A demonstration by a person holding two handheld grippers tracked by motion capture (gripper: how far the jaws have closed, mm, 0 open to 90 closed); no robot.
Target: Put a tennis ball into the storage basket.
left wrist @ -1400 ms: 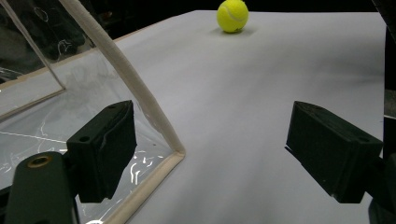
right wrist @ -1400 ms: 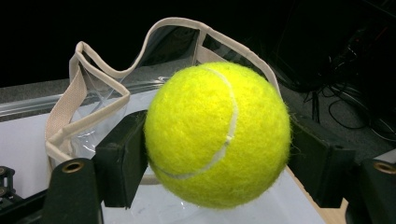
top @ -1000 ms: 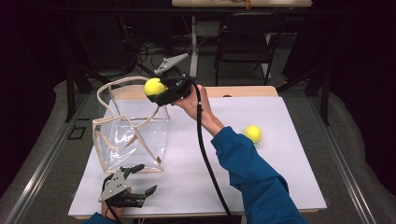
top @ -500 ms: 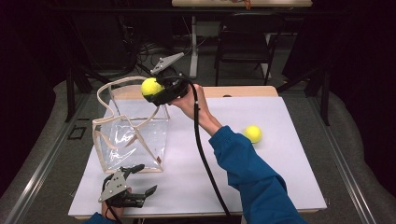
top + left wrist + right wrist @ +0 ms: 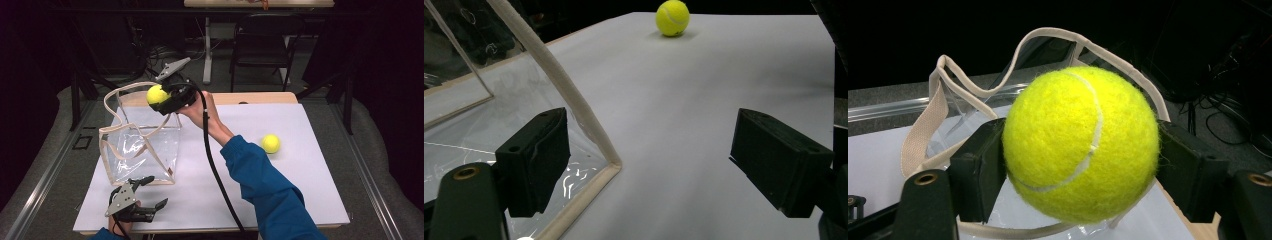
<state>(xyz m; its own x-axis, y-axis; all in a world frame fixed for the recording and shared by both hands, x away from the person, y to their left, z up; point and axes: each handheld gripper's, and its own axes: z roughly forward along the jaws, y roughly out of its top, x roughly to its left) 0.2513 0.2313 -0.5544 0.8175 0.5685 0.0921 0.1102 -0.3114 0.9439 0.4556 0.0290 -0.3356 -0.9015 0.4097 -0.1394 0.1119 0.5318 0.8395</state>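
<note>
The right hand-held gripper (image 5: pixel 159 98) pinches a yellow tennis ball (image 5: pixel 156 94) between its jaws, held in the air over the far right corner of the open clear tote bag (image 5: pixel 140 145) standing at the table's (image 5: pixel 300 190) left. A second tennis ball (image 5: pixel 270 143) lies on the table, well apart to the right. The left hand-held gripper (image 5: pixel 150 192) rests at the near edge just beside the bag, jaws spread and empty.

- A lab or recording studio is suggested by black-draped surroundings.
- A white-topped bench (image 5: pixel 310 165) is set on grey carpet.
- A black folding chair (image 5: pixel 260 45) and tangled floor cables (image 5: pixel 160 55) are seen behind.
</note>
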